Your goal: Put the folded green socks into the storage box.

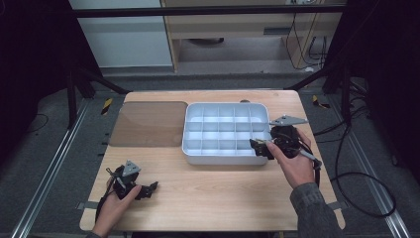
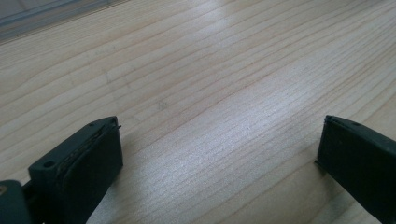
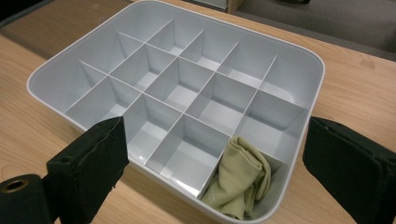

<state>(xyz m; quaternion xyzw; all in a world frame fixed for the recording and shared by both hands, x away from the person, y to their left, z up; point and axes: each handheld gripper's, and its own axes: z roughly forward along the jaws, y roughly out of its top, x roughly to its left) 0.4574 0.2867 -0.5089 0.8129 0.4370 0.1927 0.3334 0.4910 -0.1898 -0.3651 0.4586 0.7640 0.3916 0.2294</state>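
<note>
A folded yellowish-green cloth point(image 3: 240, 179) lies in a corner compartment of the grey divided tray point(image 3: 46, 77), the corner nearest the right gripper point(image 3: 212, 154); in the right gripper view the cloth sits low between the two black jaws, closer to the right-hand one, with clear space on both sides and neither pad touching it. Those jaws stand spread wide and hold nothing. In the high view the right gripper point(image 1: 261, 145) hangs at the tray's point(image 1: 223, 158) near right corner, its jaws pointing left and slightly down over the rim, the grey three-cornered plate on top and the cable trailing off to the right. The right hand point(image 1: 293, 161) wraps the body from behind, the sleeved forearm coming up from the bottom edge at a slant. The other compartments of the tray show bare grey floors. Beside the tray's left edge a brownish translucent sheet point(image 1: 148, 123) lies flat on the wooden table point(image 1: 218, 193). The left gripper point(image 1: 148, 189) rests well apart from the tray, near the table's front left, held low by the left hand point(image 1: 115, 201) with its jaws pointing right; in the left gripper view its jaws point(image 2: 219, 154) are also spread wide over bare wood grain, gripping nothing.
</note>
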